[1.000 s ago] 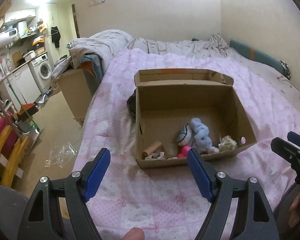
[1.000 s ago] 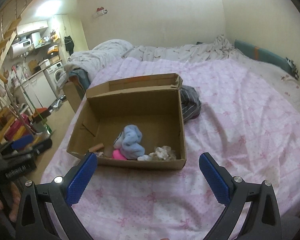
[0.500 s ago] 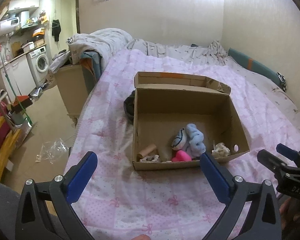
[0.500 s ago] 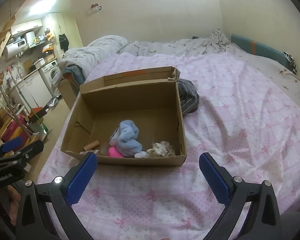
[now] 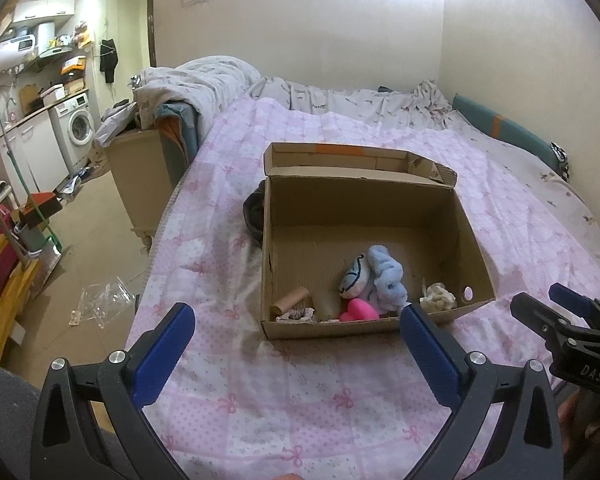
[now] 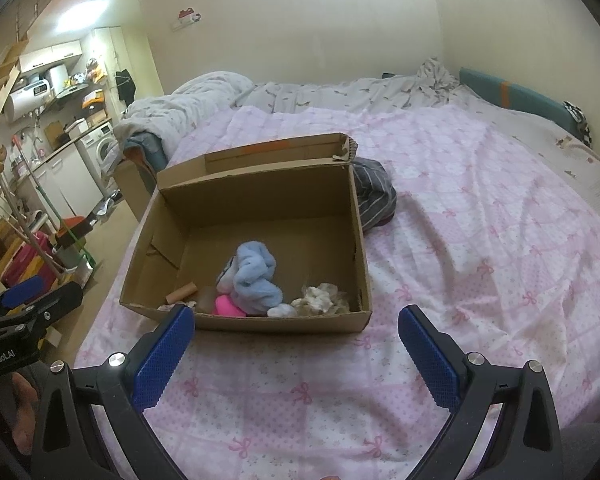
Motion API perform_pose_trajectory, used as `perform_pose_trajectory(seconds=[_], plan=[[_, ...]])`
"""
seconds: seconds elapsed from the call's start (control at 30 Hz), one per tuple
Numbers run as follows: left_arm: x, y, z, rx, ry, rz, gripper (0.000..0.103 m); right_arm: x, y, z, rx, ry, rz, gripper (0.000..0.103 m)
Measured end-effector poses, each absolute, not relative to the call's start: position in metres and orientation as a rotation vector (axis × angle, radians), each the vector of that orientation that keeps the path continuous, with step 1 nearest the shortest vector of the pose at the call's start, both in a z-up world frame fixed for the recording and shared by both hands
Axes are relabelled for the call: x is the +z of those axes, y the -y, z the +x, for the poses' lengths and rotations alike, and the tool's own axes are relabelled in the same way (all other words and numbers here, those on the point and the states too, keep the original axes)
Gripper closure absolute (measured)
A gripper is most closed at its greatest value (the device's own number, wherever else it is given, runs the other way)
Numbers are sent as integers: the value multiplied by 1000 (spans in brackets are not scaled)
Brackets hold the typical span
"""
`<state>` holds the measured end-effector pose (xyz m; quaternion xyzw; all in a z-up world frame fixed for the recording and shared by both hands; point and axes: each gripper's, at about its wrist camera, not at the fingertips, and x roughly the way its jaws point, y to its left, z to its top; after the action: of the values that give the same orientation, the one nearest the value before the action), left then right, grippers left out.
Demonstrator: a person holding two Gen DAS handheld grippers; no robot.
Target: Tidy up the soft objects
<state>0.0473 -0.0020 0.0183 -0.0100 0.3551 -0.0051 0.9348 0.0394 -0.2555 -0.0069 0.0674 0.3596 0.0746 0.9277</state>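
Left wrist view: left gripper (image 5: 296, 334) spread wide, empty, hovering over the pink bedspread (image 5: 300, 400) near the bed's front edge, just short of the box (image 5: 364, 324). Inside the box, along its near wall: cardboard tube (image 5: 290, 301), pink toy (image 5: 358, 311), blue plush (image 5: 384, 280), cream rag (image 5: 438, 299). Dark cloth (image 5: 254, 212) touching the box's far left corner. Right wrist view: right gripper (image 6: 296, 334) likewise spread and empty, just short of the box's near wall.
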Motion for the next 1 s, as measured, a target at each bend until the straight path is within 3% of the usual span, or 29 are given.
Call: perform_pose_trajectory(seconds=[1.0], plan=[[18, 2, 47, -13, -727, -33, 1, -8, 257, 39, 153, -733, 144, 0]])
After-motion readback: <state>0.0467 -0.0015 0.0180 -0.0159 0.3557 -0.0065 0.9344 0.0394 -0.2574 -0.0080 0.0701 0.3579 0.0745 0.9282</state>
